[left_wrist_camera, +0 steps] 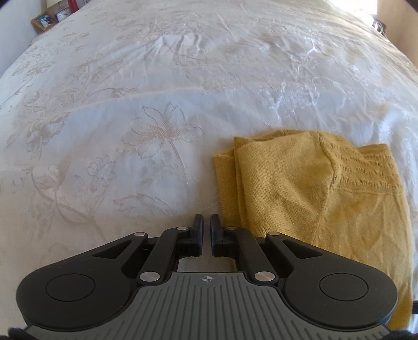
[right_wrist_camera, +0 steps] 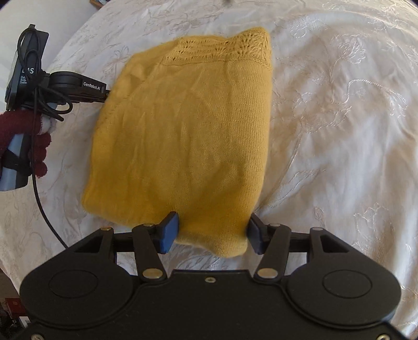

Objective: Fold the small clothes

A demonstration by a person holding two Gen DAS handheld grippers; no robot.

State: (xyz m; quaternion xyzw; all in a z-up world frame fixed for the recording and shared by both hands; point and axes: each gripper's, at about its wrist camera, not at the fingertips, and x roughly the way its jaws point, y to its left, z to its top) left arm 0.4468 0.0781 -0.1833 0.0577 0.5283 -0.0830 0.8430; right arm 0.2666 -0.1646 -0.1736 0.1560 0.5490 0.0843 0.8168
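A mustard-yellow knitted garment [right_wrist_camera: 188, 130] lies folded into a rough rectangle on the bed, its lacy knit band at the far end. My right gripper [right_wrist_camera: 213, 225] stands open over the near edge, and the near corner of the knit lies between its blue pads [right_wrist_camera: 168, 232]. In the left wrist view the garment [left_wrist_camera: 313, 196] sits to the right of my left gripper [left_wrist_camera: 207, 222], which is shut with nothing in it, just off the folded left edge. From the right wrist view the left gripper [right_wrist_camera: 107, 93] meets the garment's left side, held by a hand in a dark red fuzzy glove [right_wrist_camera: 15, 125].
A white bedspread with embroidered flowers [left_wrist_camera: 130, 104] covers the whole bed. Picture frames [left_wrist_camera: 43, 21] stand on a shelf beyond the far left corner. A black cable [right_wrist_camera: 41, 204] hangs from the left gripper across the bed's near left side.
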